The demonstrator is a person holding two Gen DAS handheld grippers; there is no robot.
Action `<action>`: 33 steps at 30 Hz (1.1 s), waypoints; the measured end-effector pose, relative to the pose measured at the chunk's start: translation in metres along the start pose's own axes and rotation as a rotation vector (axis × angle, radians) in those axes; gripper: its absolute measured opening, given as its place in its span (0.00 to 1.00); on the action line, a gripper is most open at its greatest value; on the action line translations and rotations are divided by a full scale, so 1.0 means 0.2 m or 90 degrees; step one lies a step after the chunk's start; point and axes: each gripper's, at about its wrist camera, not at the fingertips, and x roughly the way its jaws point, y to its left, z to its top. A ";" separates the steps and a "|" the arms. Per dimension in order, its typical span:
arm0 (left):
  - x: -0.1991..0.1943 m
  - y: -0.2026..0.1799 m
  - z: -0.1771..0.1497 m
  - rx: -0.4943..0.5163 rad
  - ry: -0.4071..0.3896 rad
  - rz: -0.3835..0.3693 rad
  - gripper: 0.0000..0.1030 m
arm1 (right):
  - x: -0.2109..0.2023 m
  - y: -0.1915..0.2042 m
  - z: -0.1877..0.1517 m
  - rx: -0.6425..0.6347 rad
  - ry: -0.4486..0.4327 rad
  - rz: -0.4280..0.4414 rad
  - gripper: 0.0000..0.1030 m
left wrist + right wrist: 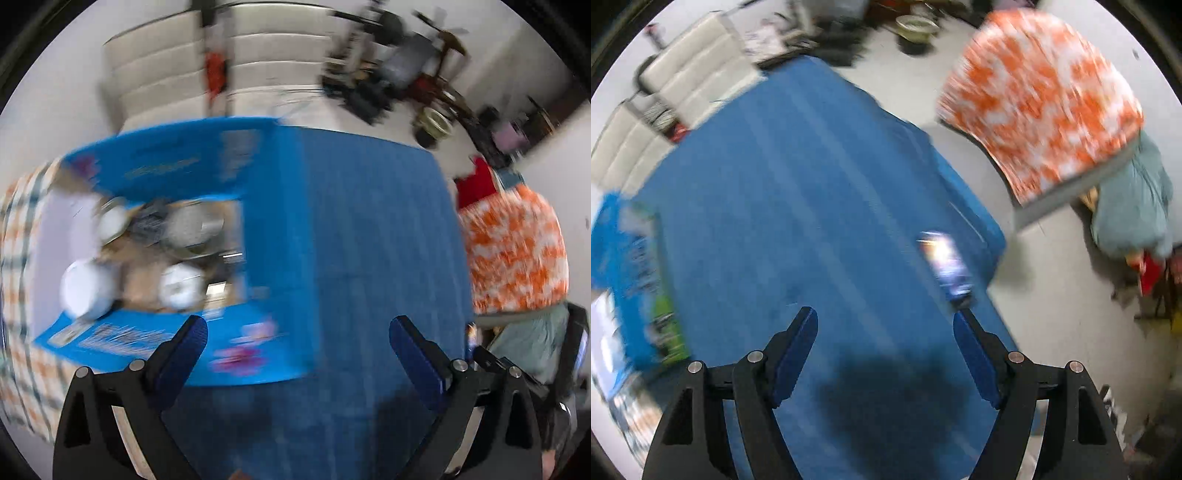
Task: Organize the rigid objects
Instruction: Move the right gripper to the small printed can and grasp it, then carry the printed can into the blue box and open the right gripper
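Our left gripper [297, 332] hangs wide open and empty above the blue tabletop [369, 240], beside the blue box [266, 177]. Our right gripper [884, 325] is open too, holding nothing.

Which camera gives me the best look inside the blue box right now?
The left wrist view. It looks down into the open blue box and shows white round items on its cardboard floor, though blurred. The right wrist view catches only the box's outer side at the left edge; its inside is hidden.

both views down onto blue tabletop [369, 240]
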 end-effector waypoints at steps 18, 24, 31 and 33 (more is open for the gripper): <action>0.23 -0.51 -0.08 0.098 0.019 0.077 0.98 | 0.15 0.19 -0.10 -0.136 0.056 0.004 0.26; 0.01 -0.25 -0.10 0.081 -0.039 0.127 0.98 | -0.34 0.63 -0.26 -0.195 -0.026 0.152 0.26; -0.35 0.37 -0.12 -0.037 -0.081 0.148 0.98 | -0.70 1.30 -0.48 -0.318 -0.090 0.250 0.26; -0.38 0.52 -0.13 -0.068 -0.088 0.162 0.98 | -0.65 1.47 -0.52 -0.329 -0.073 0.256 0.26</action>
